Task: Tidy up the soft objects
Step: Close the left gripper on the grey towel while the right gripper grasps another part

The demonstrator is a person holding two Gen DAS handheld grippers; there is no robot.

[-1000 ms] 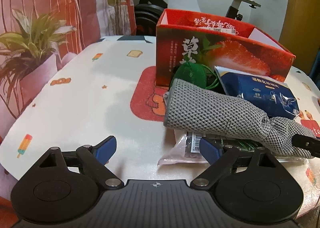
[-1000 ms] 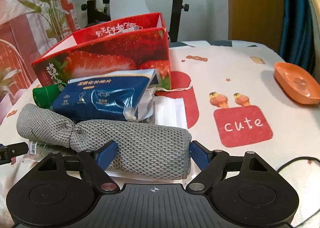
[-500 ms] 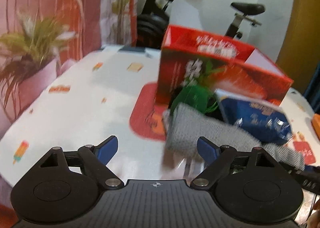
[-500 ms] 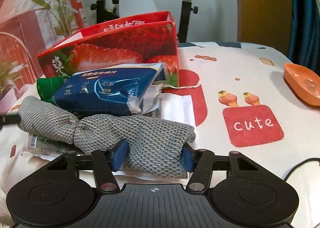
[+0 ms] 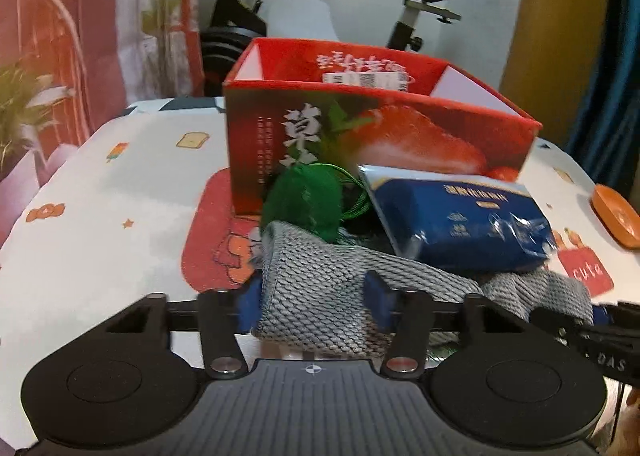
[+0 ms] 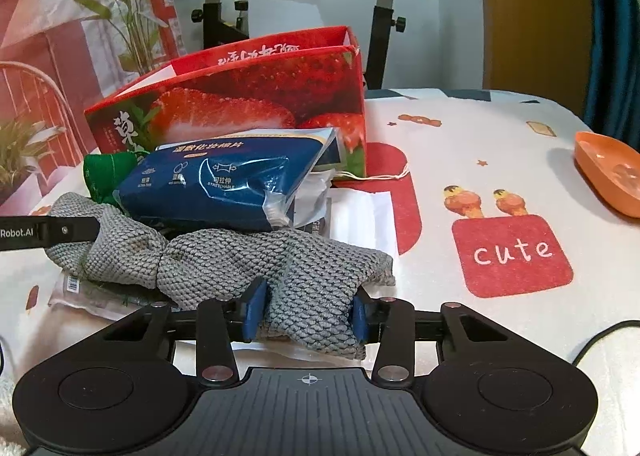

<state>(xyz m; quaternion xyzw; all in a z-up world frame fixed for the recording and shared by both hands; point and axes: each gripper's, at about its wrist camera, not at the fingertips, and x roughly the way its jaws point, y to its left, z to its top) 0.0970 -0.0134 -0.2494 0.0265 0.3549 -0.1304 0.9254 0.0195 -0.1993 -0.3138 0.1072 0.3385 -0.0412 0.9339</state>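
A grey knitted cloth [image 5: 320,288] lies across the table in front of a red strawberry box [image 5: 376,124]. My left gripper [image 5: 314,304] is shut on the cloth's left end. My right gripper [image 6: 306,312] is shut on its right end [image 6: 312,296]. A blue wipes pack [image 5: 460,224] rests on the cloth's middle and shows in the right wrist view [image 6: 224,184] too. A green pouch [image 5: 308,200] leans against the box. The strawberry box [image 6: 248,108] is open at the top.
A clear plastic packet [image 6: 92,292] lies under the cloth. White paper [image 6: 360,224] lies beside the pack. An orange dish [image 6: 608,172] sits at the table's right edge. An exercise bike [image 5: 420,12] and a plant [image 6: 120,16] stand behind the table.
Both grippers have closed from open onto the grey cloth. The left gripper moved right and forward to the cloth's left end. The cloth is bunched between the fingers.
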